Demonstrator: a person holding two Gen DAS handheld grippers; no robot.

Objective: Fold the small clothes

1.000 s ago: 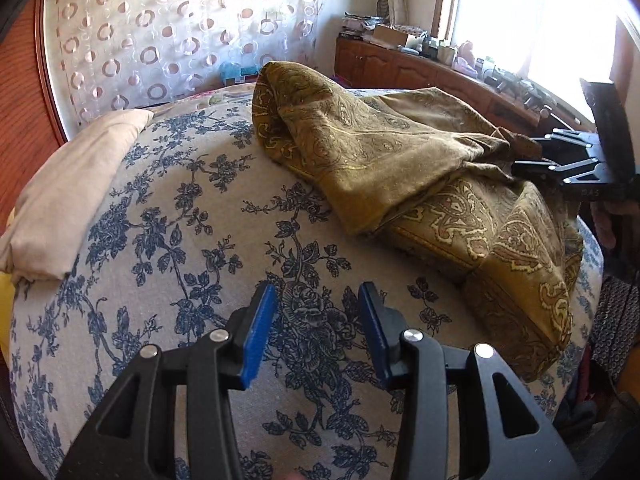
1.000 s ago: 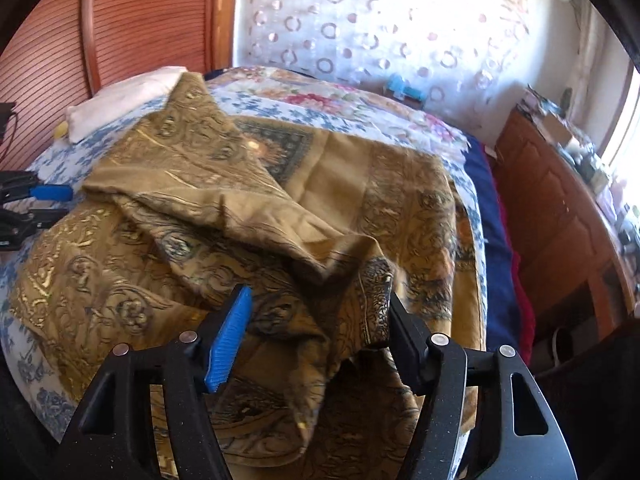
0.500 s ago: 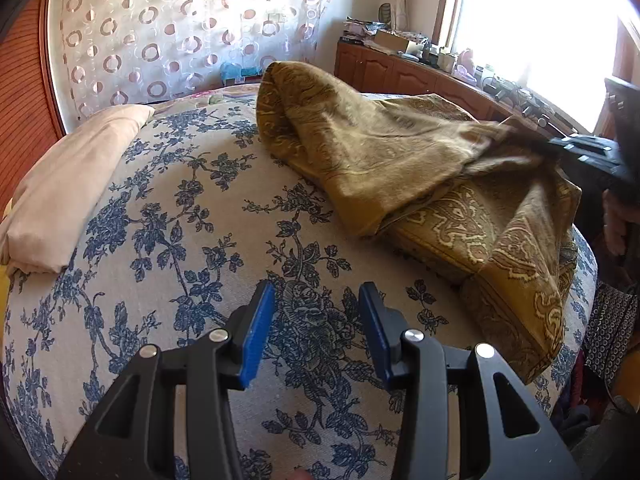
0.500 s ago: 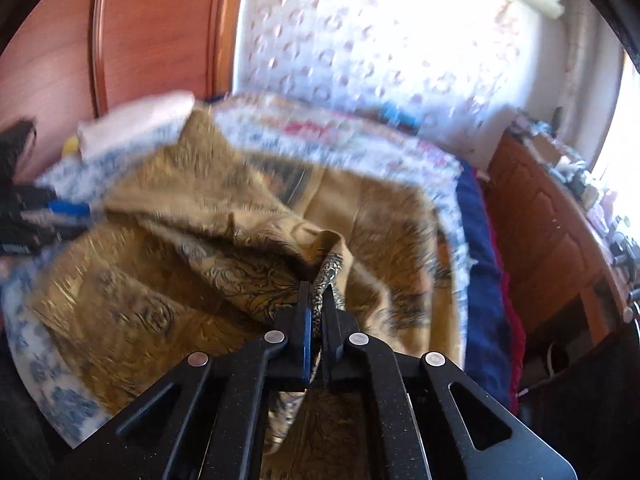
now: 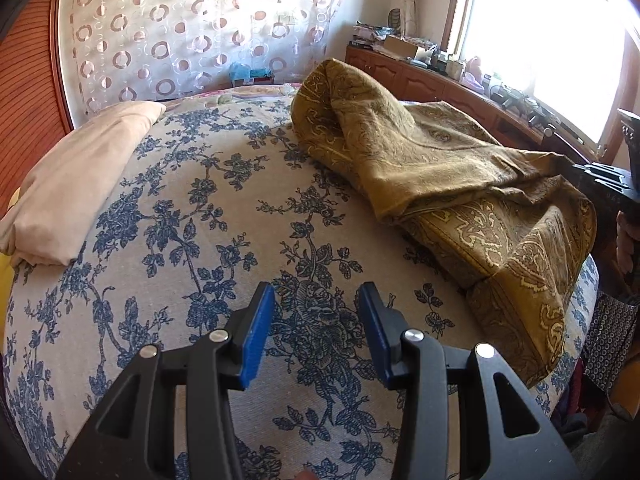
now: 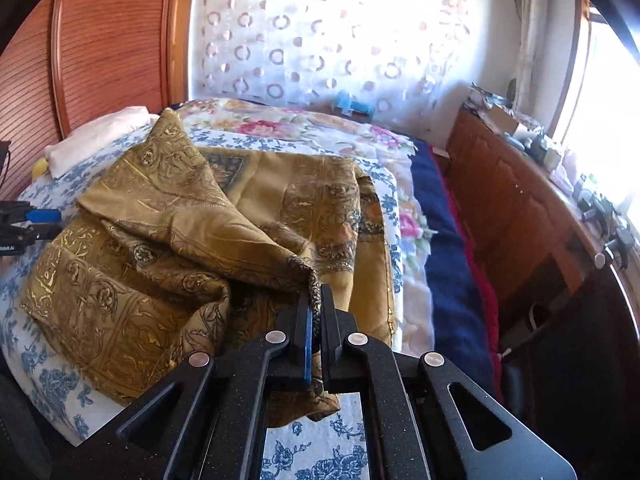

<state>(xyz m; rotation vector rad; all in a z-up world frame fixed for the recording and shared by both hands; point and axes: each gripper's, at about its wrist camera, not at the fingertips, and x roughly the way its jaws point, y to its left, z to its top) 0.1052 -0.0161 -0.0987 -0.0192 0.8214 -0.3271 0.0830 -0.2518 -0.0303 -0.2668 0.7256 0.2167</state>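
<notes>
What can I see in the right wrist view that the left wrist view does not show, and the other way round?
Only the right wrist view shows the right claw shut on an edge of the gold cloth, lifting it a little. It also shows the dark blue blanket along the far side of the bed.

Only the left wrist view shows the left claw open, holding nothing, above the blue flowered sheet, apart from the cloth.

Both views share the gold cloth, the flowered sheet, the pale pillow, the curtain with rings and the wooden cabinet under the window.

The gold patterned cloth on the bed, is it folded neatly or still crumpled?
Crumpled: the gold cloth lies in loose ridges, one edge pinched by the right gripper.
</notes>
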